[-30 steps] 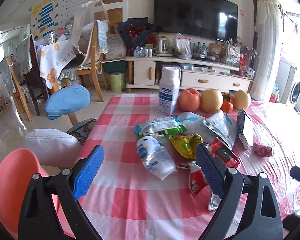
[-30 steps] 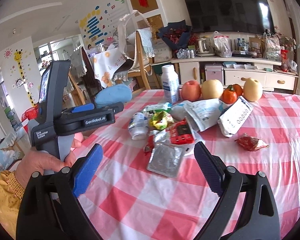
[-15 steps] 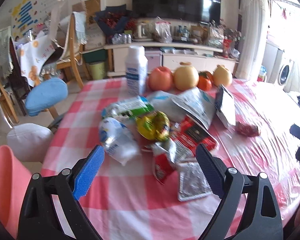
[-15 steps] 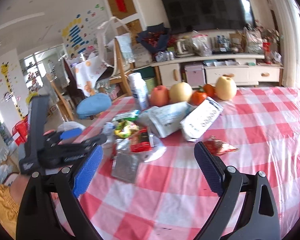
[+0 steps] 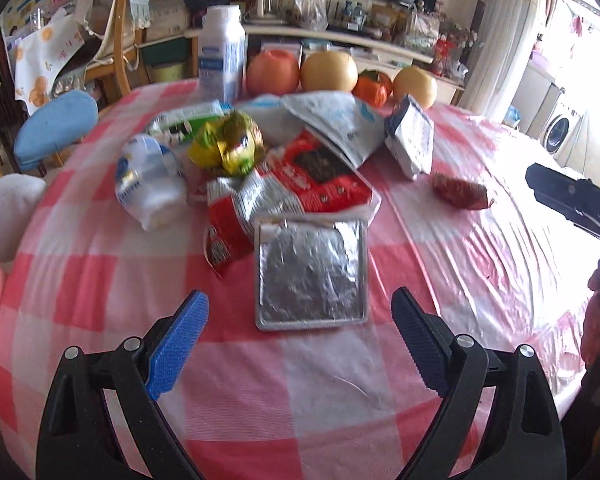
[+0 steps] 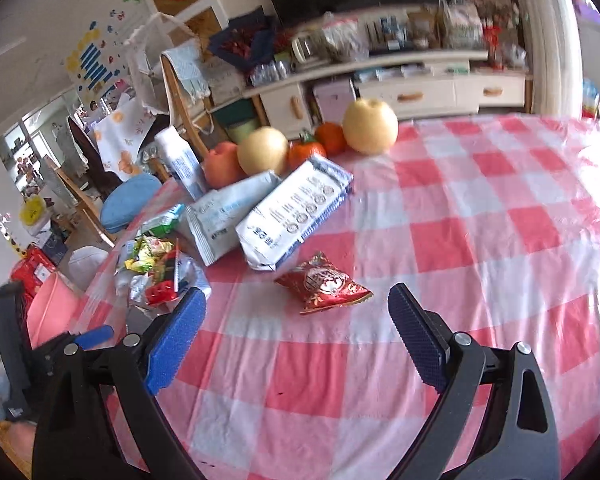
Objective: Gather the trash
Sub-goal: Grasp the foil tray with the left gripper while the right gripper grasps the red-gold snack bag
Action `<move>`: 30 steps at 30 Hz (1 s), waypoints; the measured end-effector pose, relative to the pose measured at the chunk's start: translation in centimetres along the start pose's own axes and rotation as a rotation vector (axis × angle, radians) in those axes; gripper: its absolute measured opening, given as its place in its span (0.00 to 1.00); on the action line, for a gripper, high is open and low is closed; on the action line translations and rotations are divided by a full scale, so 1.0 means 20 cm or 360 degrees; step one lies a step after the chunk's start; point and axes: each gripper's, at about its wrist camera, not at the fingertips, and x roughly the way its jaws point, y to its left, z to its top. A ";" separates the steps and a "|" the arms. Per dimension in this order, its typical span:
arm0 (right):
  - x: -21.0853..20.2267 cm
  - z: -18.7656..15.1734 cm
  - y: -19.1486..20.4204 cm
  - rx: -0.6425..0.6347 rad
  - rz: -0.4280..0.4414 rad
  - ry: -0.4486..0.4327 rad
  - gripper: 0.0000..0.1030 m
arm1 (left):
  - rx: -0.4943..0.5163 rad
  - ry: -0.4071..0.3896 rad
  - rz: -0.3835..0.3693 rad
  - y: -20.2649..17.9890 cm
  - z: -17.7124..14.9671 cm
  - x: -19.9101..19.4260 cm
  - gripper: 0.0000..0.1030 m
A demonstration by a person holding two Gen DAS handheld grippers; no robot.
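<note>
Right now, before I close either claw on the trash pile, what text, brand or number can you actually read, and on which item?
Nothing reads clearly.
White bottle: blue label, print blurred.
Crushed plastic bottle: blue logo, unreadable.
White and blue pouch: row of round icons and print, too small.
Red packet: white emblem, illegible.
Red wrapper: dark panel, print blurred.
Foil packet: no print.

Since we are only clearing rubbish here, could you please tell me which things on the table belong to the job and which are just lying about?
For the job:
- flat silver foil packet
- torn red wrapper
- small red-gold snack packet
- crushed clear plastic bottle
- crumpled yellow wrapper

Just lying about:
- upright white bottle
- red apple
- two yellow pears
</note>
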 end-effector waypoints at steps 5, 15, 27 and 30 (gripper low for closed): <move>0.13 0.01 0.03 -0.0085 -0.0007 0.0103 0.90 | -0.0050 0.0019 0.0014 0.02 0.01 0.04 0.89; 0.30 0.06 0.03 -0.0201 -0.0067 0.0196 0.90 | -0.0093 0.0021 0.0022 0.05 0.05 0.09 0.89; 0.37 0.04 0.04 -0.0251 -0.0095 0.0271 0.76 | -0.0067 0.0037 0.0048 0.01 0.05 0.09 0.89; 0.38 0.04 0.04 -0.0254 -0.0104 0.0274 0.76 | -0.0049 0.0040 0.0034 0.00 0.04 0.09 0.89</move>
